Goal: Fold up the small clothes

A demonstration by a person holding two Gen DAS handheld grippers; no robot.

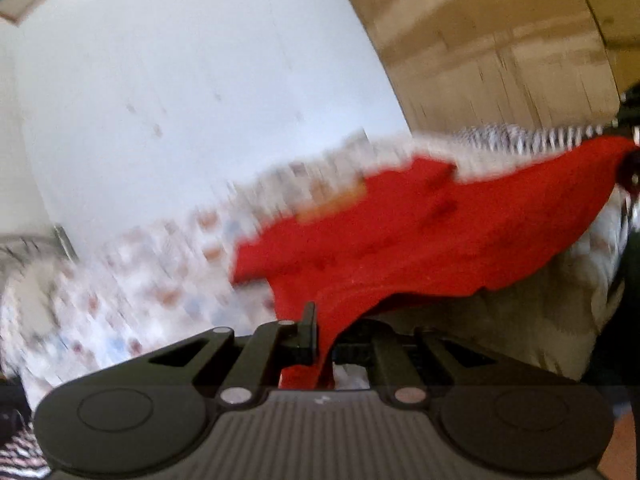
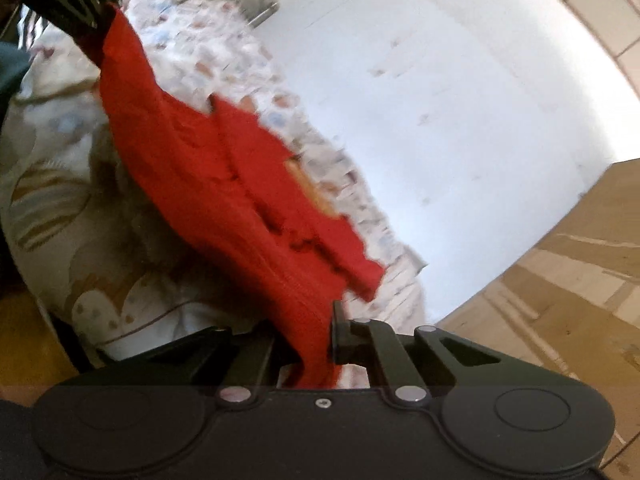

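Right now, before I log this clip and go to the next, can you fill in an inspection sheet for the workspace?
Surface: white table, faint marks, blurred.
Job's things: red garment stretched in the air between both grippers.
Clutter: patterned clothes heaped along the table edge; a striped piece behind the red one.
Grippers: left gripper shut on one end of the red garment; right gripper shut on the other end.
Cables: nothing seen.
Surroundings: tiled floor beside the table; motion blur hides finer detail.
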